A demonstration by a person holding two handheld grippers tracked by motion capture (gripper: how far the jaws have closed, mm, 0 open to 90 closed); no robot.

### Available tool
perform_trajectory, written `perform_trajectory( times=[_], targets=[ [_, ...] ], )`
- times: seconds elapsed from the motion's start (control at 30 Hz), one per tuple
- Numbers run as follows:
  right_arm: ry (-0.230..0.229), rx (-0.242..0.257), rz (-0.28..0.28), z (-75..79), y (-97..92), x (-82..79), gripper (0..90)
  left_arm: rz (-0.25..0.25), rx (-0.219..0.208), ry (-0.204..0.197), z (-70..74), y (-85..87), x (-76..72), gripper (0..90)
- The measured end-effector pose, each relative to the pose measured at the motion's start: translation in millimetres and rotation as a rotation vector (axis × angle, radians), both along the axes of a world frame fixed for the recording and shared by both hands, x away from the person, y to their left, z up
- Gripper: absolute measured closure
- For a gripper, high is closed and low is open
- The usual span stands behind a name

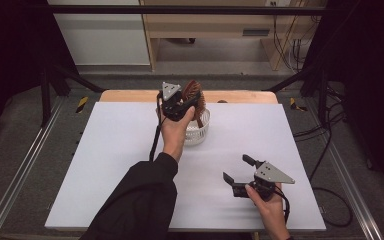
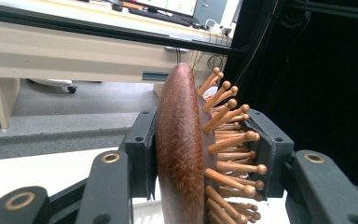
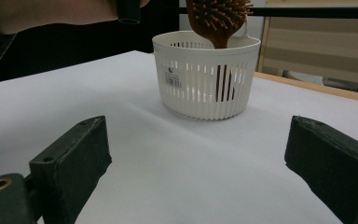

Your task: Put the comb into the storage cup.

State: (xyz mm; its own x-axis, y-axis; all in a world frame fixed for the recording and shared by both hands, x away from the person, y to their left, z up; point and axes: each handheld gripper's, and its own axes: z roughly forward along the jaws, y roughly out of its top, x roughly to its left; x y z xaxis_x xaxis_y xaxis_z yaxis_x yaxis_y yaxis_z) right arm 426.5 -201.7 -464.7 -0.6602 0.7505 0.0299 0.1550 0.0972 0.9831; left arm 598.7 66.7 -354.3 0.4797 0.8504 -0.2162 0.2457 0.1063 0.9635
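Note:
A brown wooden hairbrush (image 1: 192,91) with wooden pins stands upright, its handle reaching down into a white slatted basket (image 1: 200,132) at the table's far middle. My left gripper (image 1: 190,103) is shut on the brush head. In the left gripper view the pads (image 2: 142,154) press the smooth back and the pin side of the hairbrush (image 2: 179,149). My right gripper (image 1: 237,168) rests low near the front right, open and holding nothing. The right gripper view looks between wide-apart fingers (image 3: 74,154) at the basket (image 3: 205,79), with the brush (image 3: 219,16) above its rim.
A white sheet (image 1: 130,165) covers the wooden table (image 1: 130,95). A black metal frame and cables stand around it, with grey floor on both sides. A dark sleeve (image 1: 140,200) crosses the front left.

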Motion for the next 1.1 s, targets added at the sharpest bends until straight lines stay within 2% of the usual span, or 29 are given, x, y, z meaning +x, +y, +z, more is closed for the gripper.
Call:
perform_trajectory(
  times=[0.03,0.17,0.4,0.9,1.1],
  targets=[
    [0.001,0.000,0.000,-0.1,0.0,0.1,7.0,-0.013,0.013,-0.002,0.6,1.4,-0.3,50.0],
    [0.002,-0.001,-0.001,-0.3,0.6,0.0,6.7,-0.025,0.020,0.002,0.8,5.0,-1.6,49.8],
    [0.002,-0.001,0.001,-0.6,1.4,0.0,6.5,-0.026,0.006,0.018,-1.2,15.1,-1.5,49.4],
    [0.006,-0.005,-0.001,-0.9,1.8,0.1,6.0,-0.040,0.018,0.030,-7.5,36.5,-2.2,47.8],
    [0.006,-0.005,0.000,-0.9,1.8,0.0,6.0,-0.043,0.002,0.040,-9.6,42.3,-2.0,47.6]
  ],
)
